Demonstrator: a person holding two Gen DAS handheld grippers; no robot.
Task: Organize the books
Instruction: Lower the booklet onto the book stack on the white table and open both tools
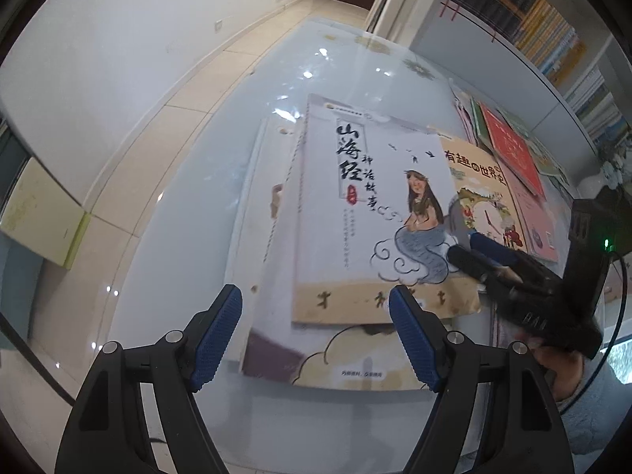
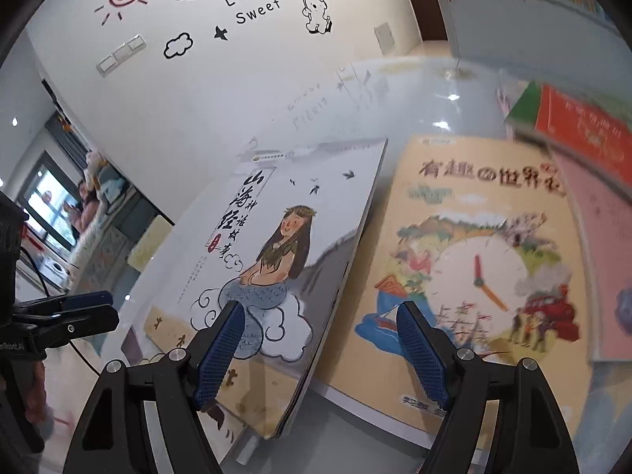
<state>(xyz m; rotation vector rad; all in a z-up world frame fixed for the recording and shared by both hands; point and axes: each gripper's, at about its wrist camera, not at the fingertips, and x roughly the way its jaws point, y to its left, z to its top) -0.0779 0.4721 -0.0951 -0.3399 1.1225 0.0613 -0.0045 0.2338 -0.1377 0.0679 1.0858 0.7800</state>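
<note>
A white mermaid-cover book (image 1: 367,205) lies on top of a stack of similar books (image 1: 268,260) on the glossy table (image 1: 221,150). It also shows in the right wrist view (image 2: 276,260). Beside it lies an orange clock-cover book (image 2: 474,260), also seen in the left wrist view (image 1: 486,193). My left gripper (image 1: 316,335) is open just in front of the stack's near edge. My right gripper (image 2: 320,351) is open, low at the mermaid book's right edge; in the left wrist view its fingers (image 1: 474,260) touch that edge.
More books, red (image 1: 513,150), green and pink (image 1: 541,221), are spread at the right of the table. A bookshelf (image 1: 553,27) stands behind. Tiled floor (image 1: 158,118) and a white wall lie to the left.
</note>
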